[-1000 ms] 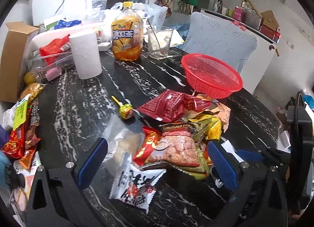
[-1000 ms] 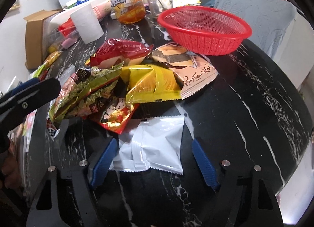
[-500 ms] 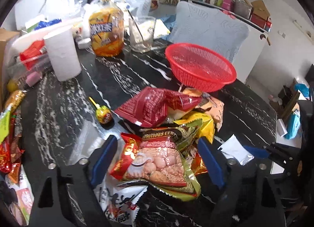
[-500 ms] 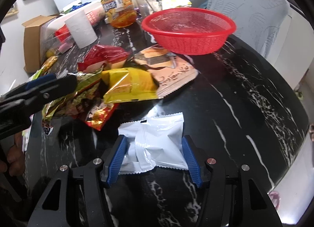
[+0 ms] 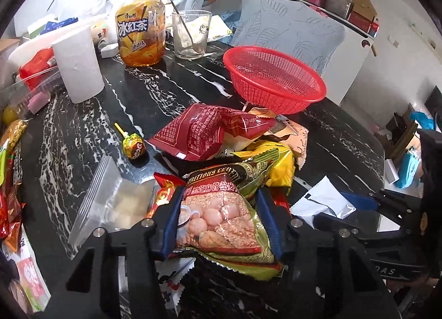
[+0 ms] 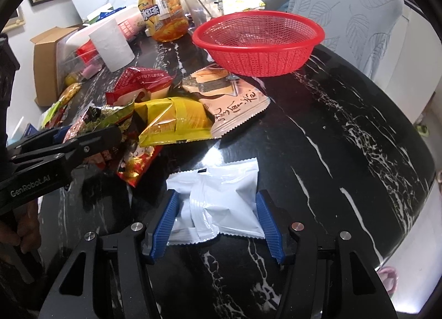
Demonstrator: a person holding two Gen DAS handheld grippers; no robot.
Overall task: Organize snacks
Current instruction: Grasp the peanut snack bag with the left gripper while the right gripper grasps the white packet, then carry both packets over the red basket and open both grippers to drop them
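So we've got both grippers down on the black marble worktop (image 6: 345, 131). Our left gripper (image 5: 221, 219) has its jaws clamped on the green cereal snack packet (image 5: 221, 216) atop the pile, and our right gripper (image 6: 218, 219) squeezes the white foil pouch (image 6: 218, 203) lying flat. Behind the pile sits the red plastic mesh basket (image 6: 259, 42).

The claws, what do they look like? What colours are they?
Both are black plastic frames with triangle cut-outs and shiny silver screws. Each finger has a ridged blue pad. The left claw shows white letters, "GenRobot.AI", on its side in the right wrist view. The right claw looks the same. No cables or sleeves show.
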